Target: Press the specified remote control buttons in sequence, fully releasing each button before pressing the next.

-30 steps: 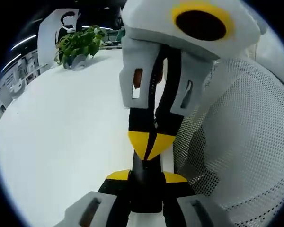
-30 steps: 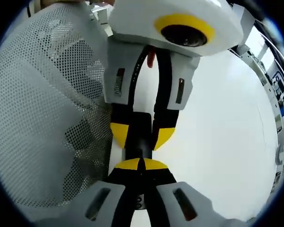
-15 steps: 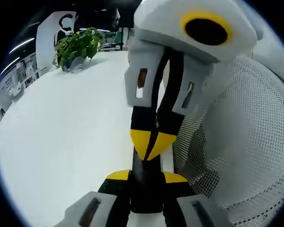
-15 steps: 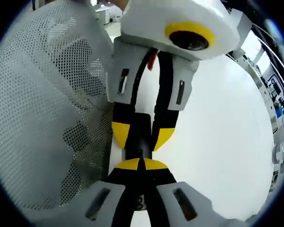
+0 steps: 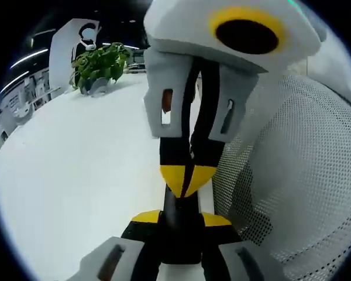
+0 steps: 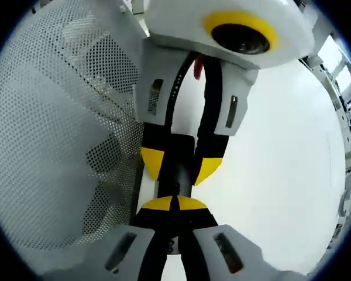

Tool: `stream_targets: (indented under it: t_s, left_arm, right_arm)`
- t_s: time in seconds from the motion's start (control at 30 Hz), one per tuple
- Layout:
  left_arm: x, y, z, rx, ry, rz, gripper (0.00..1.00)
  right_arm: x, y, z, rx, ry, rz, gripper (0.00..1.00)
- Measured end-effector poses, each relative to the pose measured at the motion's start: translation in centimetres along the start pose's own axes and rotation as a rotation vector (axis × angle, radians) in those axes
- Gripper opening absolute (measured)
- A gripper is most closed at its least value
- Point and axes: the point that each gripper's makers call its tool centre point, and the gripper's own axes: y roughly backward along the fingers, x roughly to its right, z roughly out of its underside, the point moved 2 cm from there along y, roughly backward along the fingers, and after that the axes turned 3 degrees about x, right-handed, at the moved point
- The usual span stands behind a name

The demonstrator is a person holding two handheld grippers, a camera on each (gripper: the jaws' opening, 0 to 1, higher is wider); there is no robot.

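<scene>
The jaws of the left gripper [image 5: 180,218] squeeze the black remote [image 5: 178,240] at the bottom middle of the left gripper view. The jaws of the right gripper [image 5: 187,180] are closed tight on nothing, and their yellow tips touch the remote. The white tabletop [image 5: 76,175] lies underneath. A white mesh chair [image 5: 298,175] is on the right and a green plant [image 5: 99,58] is at the upper left.

No words or numbers to read here. The nearest thing to a sign is the white standing panel [image 5: 70,44] behind the potted plant [image 5: 99,61] in the left gripper view, carrying a dark curved logo shape, not legible as any letter. The grippers' white housings carry no print.
</scene>
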Motion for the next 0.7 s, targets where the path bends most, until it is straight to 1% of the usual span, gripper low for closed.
stream_targets:
  t_s: [0.07,0.13,0.2,0.27,0.3,0.37,0.5,0.57,0.67,0.7]
  left_arm:
    - [0.03,0.00,-0.01,0.004,-0.007,-0.001,0.24]
    - [0.03,0.01,-0.04,0.008,-0.004,-0.001,0.24]
    - [0.00,0.01,-0.04,0.009,-0.005,-0.002,0.24]
    - [-0.02,0.00,-0.04,0.010,-0.001,-0.002,0.24]
    - [-0.05,0.00,-0.04,0.012,0.000,-0.001,0.24]
    - [-0.06,0.01,-0.06,0.015,0.007,-0.001,0.24]
    - [-0.08,-0.01,-0.08,0.017,0.009,0.000,0.24]
    - [-0.09,0.00,-0.09,0.019,0.012,0.000,0.24]
    - [-0.12,-0.01,-0.10,0.025,0.017,0.001,0.24]
    - [-0.11,-0.02,-0.11,0.027,0.015,0.001,0.24]
  right_arm:
    - [-0.09,0.07,0.11,0.010,0.005,0.011,0.00]
    - [-0.21,0.11,0.14,0.032,-0.004,0.038,0.00]
    - [-0.20,0.14,0.21,0.061,-0.026,0.065,0.00]
    - [-0.21,0.17,0.27,0.077,-0.034,0.076,0.00]
    - [-0.14,0.19,0.25,0.083,-0.054,0.076,0.00]
    - [-0.06,0.14,0.26,0.068,-0.076,0.067,0.00]
    - [0.03,0.07,0.08,0.033,-0.073,0.048,0.00]
    - [0.02,0.05,0.04,0.013,-0.058,0.033,0.00]
    - [0.09,0.09,0.03,-0.002,-0.086,0.014,0.00]
    - [0.04,0.09,0.03,-0.005,-0.081,0.010,0.00]
